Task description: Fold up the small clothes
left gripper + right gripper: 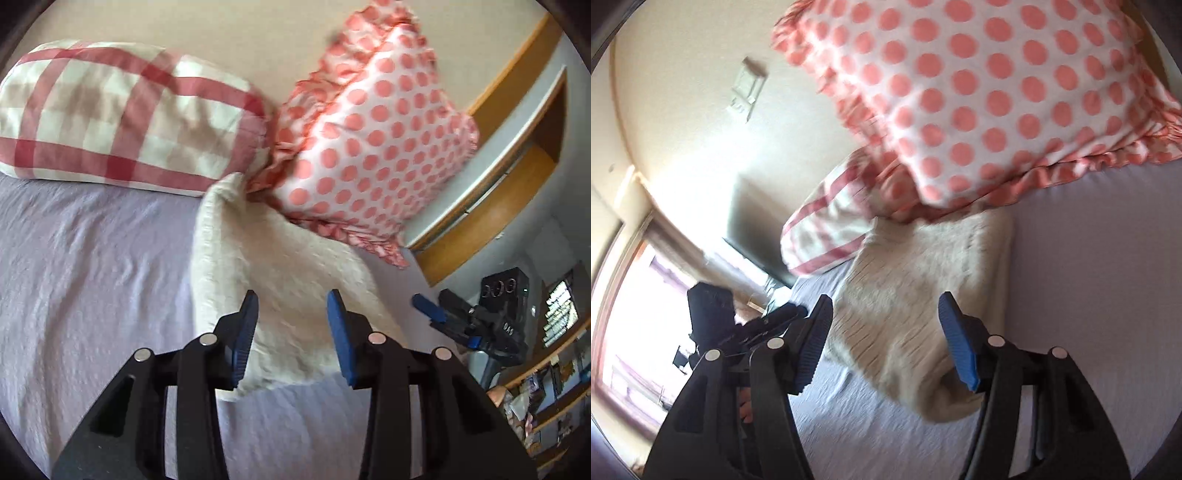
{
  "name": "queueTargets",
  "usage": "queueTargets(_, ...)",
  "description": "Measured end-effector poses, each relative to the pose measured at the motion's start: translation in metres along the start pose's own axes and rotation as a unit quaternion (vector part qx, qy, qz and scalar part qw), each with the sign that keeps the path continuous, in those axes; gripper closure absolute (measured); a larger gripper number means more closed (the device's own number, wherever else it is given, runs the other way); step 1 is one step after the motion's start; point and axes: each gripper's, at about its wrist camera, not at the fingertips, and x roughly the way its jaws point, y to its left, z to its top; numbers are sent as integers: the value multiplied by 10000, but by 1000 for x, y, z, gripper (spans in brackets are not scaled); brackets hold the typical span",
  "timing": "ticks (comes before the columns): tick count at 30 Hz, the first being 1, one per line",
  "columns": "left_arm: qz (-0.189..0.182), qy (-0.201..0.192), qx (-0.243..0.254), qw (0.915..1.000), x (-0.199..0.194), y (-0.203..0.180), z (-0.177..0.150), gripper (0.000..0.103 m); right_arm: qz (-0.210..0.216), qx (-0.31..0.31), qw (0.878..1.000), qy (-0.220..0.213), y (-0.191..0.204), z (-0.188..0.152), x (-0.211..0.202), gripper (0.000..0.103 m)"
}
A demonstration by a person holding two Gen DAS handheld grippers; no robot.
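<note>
**Lining up on the knit before the first fold**

Hovering over the cream knit garment (280,280), both tongs are wide open and hold nothing: left gripper (291,332), right gripper (882,339). The knit lies on the lilac bedsheet (92,277), its far end tucked against the polka-dot pillow (376,147), just beside the checked pillow (122,114). Its long axis runs from that pillow back toward the grippers. My guess: 2 grippers, 1 per near corner, ready to grab.
</note>
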Motion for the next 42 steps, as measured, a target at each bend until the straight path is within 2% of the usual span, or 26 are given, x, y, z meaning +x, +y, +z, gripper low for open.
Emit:
queueTargets(1, -147, 66, 62, 9999, 2, -9, -5, 65, 96, -113, 9997, 218, 9, -7, 8, 37)
queueTargets(2, -245, 190, 91, 9995, 12, -17, -6, 63, 175, -150, 9988, 440, 15, -13, 20, 31)
queueTargets(3, -293, 333, 112, 9990, 23, -20, -11, 62, 131, -116, 9979, 626, 15, -18, 34, 27)
queueTargets(4, -230, 463, 123, 9986, 35, -22, -15, 62, -113, -61, 9973, 717, 10, -20, 44, 26)
queueTargets(5, -92, 628, 121, 9979, 52, -23, -18, 62, -429, 7, 9963, 742, 4, -22, 53, 27)
queueTargets(6, 49, 792, 106, 9968, 68, -21, -22, 62, -701, 173, 9945, 756, -10, -18, 60, 35)
queueTargets(7, 154, 880, 122, 9959, 78, -18, -27, 63, -703, 413, 9942, 699, -22, -23, 61, 40)
queueTargets(8, 326, 818, 271, 9957, 86, -19, -29, 68, -631, 662, 9941, 577, -33, -20, 60, 48)
queueTargets(9, 470, 703, 469, 9953, 88, -22, -30, 71, -619, 805, 9936, 489, -40, -16, 57, 52)
queueTargets(11, 593, 705, 646, 9936, 83, -28, -33, 71, -535, 937, 9930, 478, -41, -20, 49, 52)
queueTargets(13, 533, 560, 763, 9941, 63, -32, -37, 65, -389, 794, 9953, 391, -29, -29, 37, 47)
queueTargets(14, 572, 428, 909, 9933, 49, -34, -41, 57, -385, 639, 9969, 267, -19, -34, 29, 32)
queueTargets(15, 715, 271, 1108, 9909, 36, -36, -46, 46, -499, 465, 9976, 101, -10, -40, 18, 11)
queueTargets(16, 982, 99, 1310, 9865, 23, -37, -52, 39, -697, 237, 9973, -82, 0, -48, 7, 3)
queueTargets(18, 1607, -178, 1577, 9742, 3, -34, -66, 13, -1262, -164, 9911, -382, 15, -63, -8, 1)
queueTargets(19, 1902, -237, 1629, 9679, -1, -31, -72, 10, -1521, -341, 9869, -424, 21, -71, -12, 1)
queueTargets(21, 2158, -188, 1631, 9625, -3, -25, -81, 8, -2105, -532, 9754, -384, 26, -84, -6, 1)
queueTargets(23, 2235, -47, 1528, 9626, 2, -17, -86, 7, -2686, -648, 9609, -162, 25, -94, 11, 1)
queueTargets(27, 2446, 295, 1440, 9584, 19, -7, -93, 7, -3381, -740, 9367, 531, 15, -106, 50, 1)
queueTargets(34, 2649, 627, 1427, 9516, 35, -1, -104, 7, -3827, -1056, 9150, 716, 19, -114, 65, 1)
queueTargets(42, 2877, 873, 1387, 9436, 43, 3, -107, 2, -3897, -980, 9127, 743, 21, -114, 66, 1)
